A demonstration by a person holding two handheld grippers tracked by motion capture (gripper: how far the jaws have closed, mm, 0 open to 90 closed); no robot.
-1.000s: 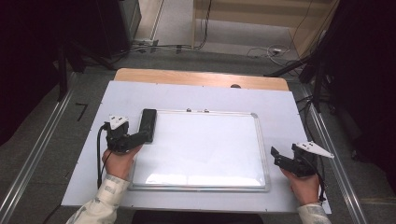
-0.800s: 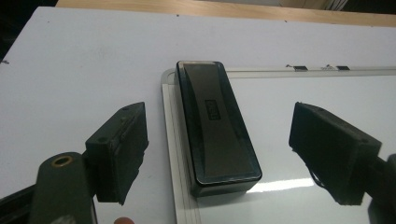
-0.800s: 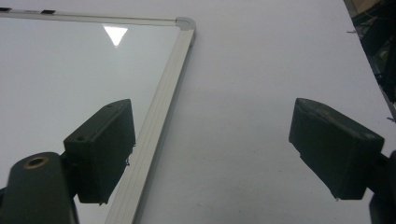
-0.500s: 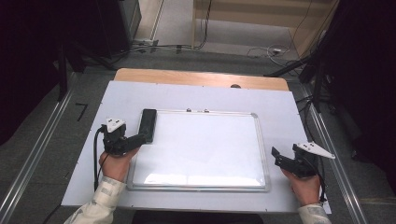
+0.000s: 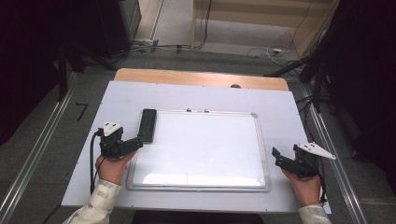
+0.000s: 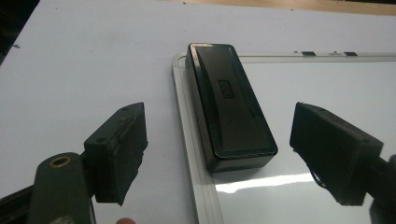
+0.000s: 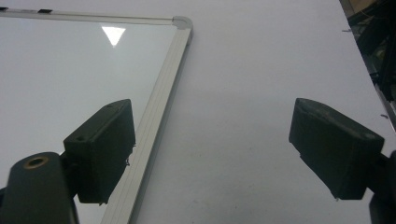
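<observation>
A black eraser [image 5: 148, 125] lies on the top left corner of a blank whiteboard [image 5: 201, 149], partly over its frame. My left gripper [image 5: 137, 142] sits just in front of the eraser's near end. In the left gripper view the eraser [image 6: 231, 105] lies lengthwise between the open jaws of the left gripper [image 6: 223, 122], with a gap to each pad. My right gripper [image 5: 276, 157] rests beside the whiteboard's right edge. It stands open [image 7: 212, 126] and holds nothing, its left jaw over the board's silver frame [image 7: 163, 88].
The whiteboard lies on a white sheet [image 5: 280, 107] that covers the table, with a wooden strip [image 5: 196, 78] along its far edge. Metal rails [image 5: 336, 158] run along both sides. Cables [image 5: 261, 51] lie on the floor beyond.
My left gripper has drawn back a little toward the person, away from the eraser, which stays put. The right gripper has kept still.
</observation>
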